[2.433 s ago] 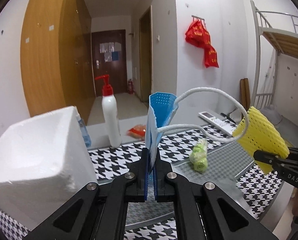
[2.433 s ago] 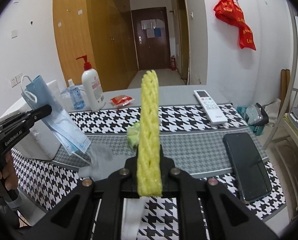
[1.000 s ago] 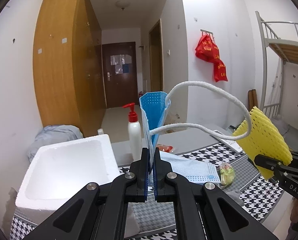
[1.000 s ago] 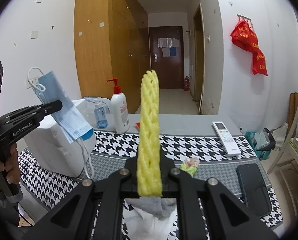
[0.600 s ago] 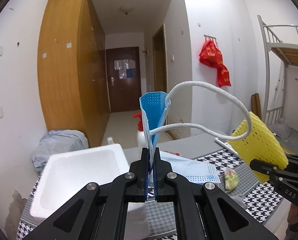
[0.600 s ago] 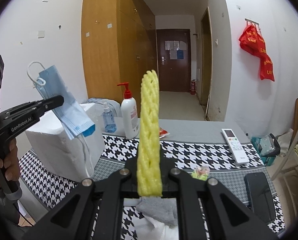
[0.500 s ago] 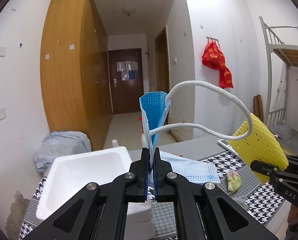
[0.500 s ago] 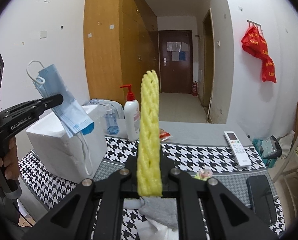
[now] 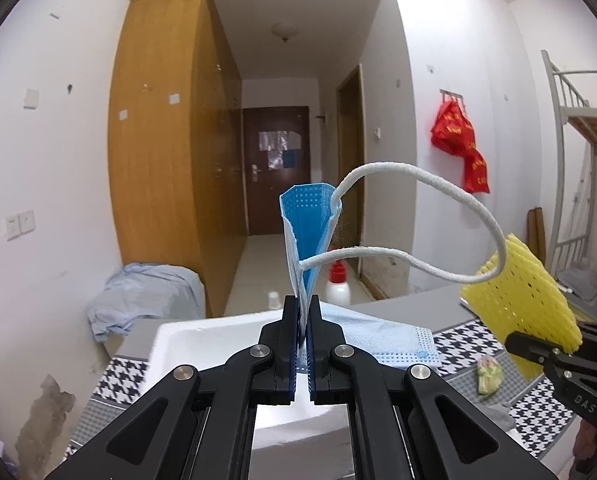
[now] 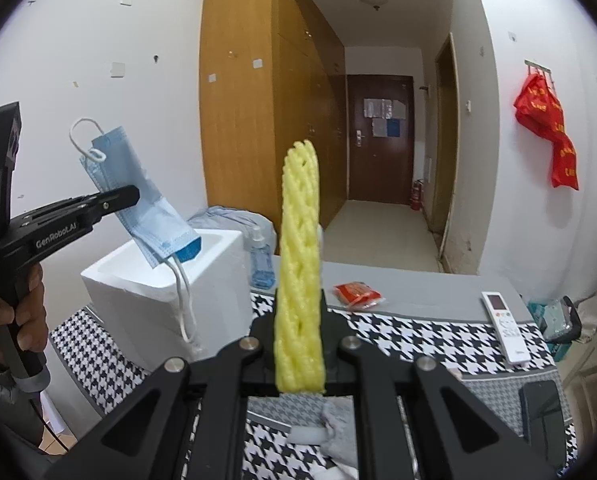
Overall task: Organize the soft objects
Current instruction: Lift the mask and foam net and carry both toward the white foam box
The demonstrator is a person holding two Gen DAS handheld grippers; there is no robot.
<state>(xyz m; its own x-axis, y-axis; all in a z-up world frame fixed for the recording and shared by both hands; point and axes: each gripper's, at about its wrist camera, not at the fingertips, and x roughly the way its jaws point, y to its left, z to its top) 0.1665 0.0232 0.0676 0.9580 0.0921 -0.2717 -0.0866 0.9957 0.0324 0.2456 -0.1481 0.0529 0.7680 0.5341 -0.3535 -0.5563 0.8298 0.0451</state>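
Observation:
My left gripper (image 9: 303, 320) is shut on a blue face mask (image 9: 310, 236) with white ear loops, held up above the open white foam box (image 9: 202, 344). In the right wrist view the left gripper (image 10: 132, 196) holds the mask (image 10: 146, 208) over the box (image 10: 170, 276), an ear loop hanging down its side. My right gripper (image 10: 300, 320) is shut on a yellow foam net sleeve (image 10: 300, 272), held upright above the table. In the left wrist view the sleeve (image 9: 518, 320) is at the right, in the right gripper (image 9: 538, 350).
The table has a black-and-white houndstooth cloth (image 10: 418, 340) and a grey mat. On it lie a small green wrapped item (image 9: 488, 372), a red packet (image 10: 356, 292), a white remote (image 10: 504, 320), a dark phone (image 10: 546, 412), a pump bottle (image 9: 338, 288), a small blue bottle (image 10: 260, 264) and grey cloth (image 10: 338, 428).
Both grippers have risen and moved left. The left gripper with the mask has come over the foam box; the right gripper still holds the yellow sleeve.

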